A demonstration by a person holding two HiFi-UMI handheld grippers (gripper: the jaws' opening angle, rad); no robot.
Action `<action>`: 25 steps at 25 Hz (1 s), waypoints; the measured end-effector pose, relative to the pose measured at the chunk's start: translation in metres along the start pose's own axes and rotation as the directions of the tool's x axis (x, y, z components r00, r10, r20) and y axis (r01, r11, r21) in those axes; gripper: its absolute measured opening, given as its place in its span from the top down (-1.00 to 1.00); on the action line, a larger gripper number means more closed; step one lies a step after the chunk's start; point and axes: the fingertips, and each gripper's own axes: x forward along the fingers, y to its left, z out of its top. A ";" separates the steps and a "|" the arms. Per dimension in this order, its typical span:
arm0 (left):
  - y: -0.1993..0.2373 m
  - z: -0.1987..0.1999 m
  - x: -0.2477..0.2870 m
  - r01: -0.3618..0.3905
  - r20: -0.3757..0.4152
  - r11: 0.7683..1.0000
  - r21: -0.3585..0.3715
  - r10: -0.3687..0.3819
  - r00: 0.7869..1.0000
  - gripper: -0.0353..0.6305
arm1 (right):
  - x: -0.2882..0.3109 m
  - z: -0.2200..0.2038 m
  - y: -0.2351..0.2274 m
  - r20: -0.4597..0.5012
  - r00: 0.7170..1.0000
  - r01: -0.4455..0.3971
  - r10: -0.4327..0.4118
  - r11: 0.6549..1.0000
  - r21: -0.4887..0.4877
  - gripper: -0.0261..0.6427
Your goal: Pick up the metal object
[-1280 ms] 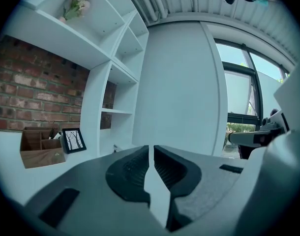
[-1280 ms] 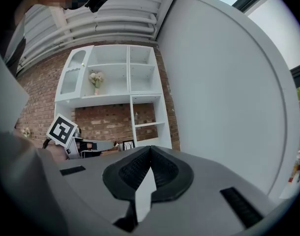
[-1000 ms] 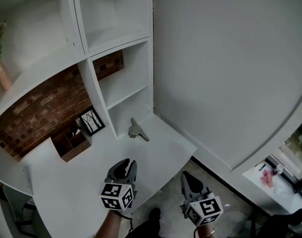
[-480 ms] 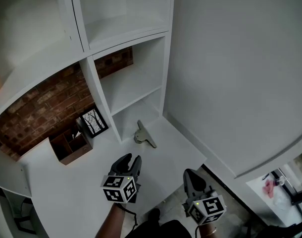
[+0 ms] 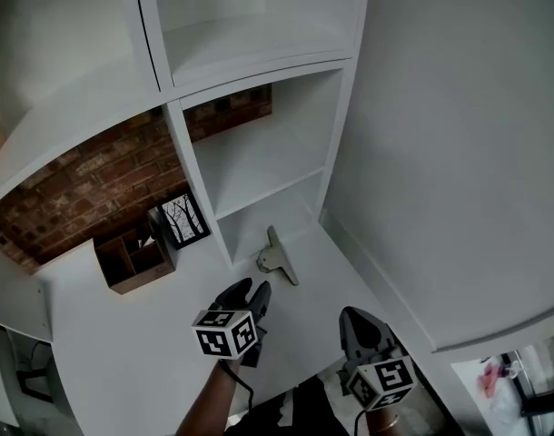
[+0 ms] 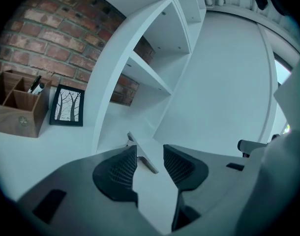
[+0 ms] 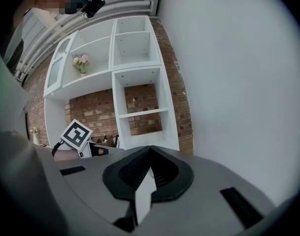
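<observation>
Closer now: metal object [image 5: 279,258] sits nearer the left gripper [image 5: 251,292] than a second ago. It lies flat on the white desk [image 5: 123,352] at the lowest shelf bay's mouth, just right of the shelf upright [image 5: 209,225]. Bare desk lies between object and gripper. Left jaws are opening, nothing between them. Right gripper [image 5: 353,320] has its jaws together.

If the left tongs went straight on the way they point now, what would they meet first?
Probably the metal object on the white desk, straight ahead of the left tongs; their jaws are opening, nothing between them yet.
</observation>
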 end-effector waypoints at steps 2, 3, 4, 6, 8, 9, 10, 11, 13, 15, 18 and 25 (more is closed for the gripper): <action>0.003 0.000 0.013 -0.014 -0.008 1.000 -0.025 0.014 1.000 0.42 | 0.015 0.003 -0.007 -0.011 0.999 -0.037 0.037 0.999 -0.012 0.91; 0.006 -0.001 0.019 -0.027 -0.016 0.999 -0.039 0.026 1.000 0.42 | 0.022 0.004 -0.011 -0.017 0.998 -0.056 0.055 0.998 -0.015 0.91; 0.010 -0.003 0.025 -0.043 -0.024 0.998 -0.053 0.042 0.999 0.41 | 0.029 0.005 -0.014 -0.022 0.997 -0.072 0.072 0.997 -0.016 0.91; 0.017 -0.006 0.037 -0.078 -0.040 0.993 -0.092 0.075 0.996 0.41 | 0.043 0.007 -0.022 -0.040 0.995 -0.096 0.096 0.995 -0.016 0.91; 0.023 -0.010 0.049 -0.110 -0.058 0.985 -0.134 0.103 0.993 0.41 | 0.055 0.009 -0.030 -0.053 0.991 -0.126 0.125 0.992 -0.012 0.91; 0.026 -0.012 0.056 -0.124 -0.068 0.981 -0.152 0.115 0.991 0.41 | 0.061 0.009 -0.034 -0.058 0.988 -0.141 0.140 0.990 -0.009 0.91; 0.029 -0.014 0.062 -0.138 -0.078 0.976 -0.169 0.126 0.989 0.41 | 0.067 0.009 -0.037 -0.063 0.986 -0.155 0.154 0.988 -0.003 0.91; 0.032 -0.016 0.067 -0.151 -0.087 0.971 -0.185 0.137 0.987 0.41 | 0.074 0.008 -0.040 -0.068 0.984 -0.167 0.167 0.986 0.004 0.91; 0.039 -0.020 0.077 -0.178 -0.104 0.959 -0.221 0.159 0.982 0.41 | 0.086 0.006 -0.045 -0.079 0.978 -0.191 0.191 0.982 0.014 0.91; 0.045 -0.023 0.085 -0.203 -0.115 0.947 -0.250 0.179 0.977 0.41 | 0.096 0.003 -0.048 -0.093 0.972 -0.217 0.218 0.976 0.018 0.91; 0.054 -0.025 0.093 -0.238 -0.125 0.932 -0.273 0.211 0.970 0.41 | 0.109 0.001 -0.048 -0.101 0.960 -0.258 0.260 0.966 0.031 0.91; 0.062 -0.024 0.107 -0.267 -0.128 0.909 -0.320 0.237 0.963 0.42 | 0.133 -0.010 -0.053 -0.155 0.938 -0.309 0.310 0.951 0.033 0.91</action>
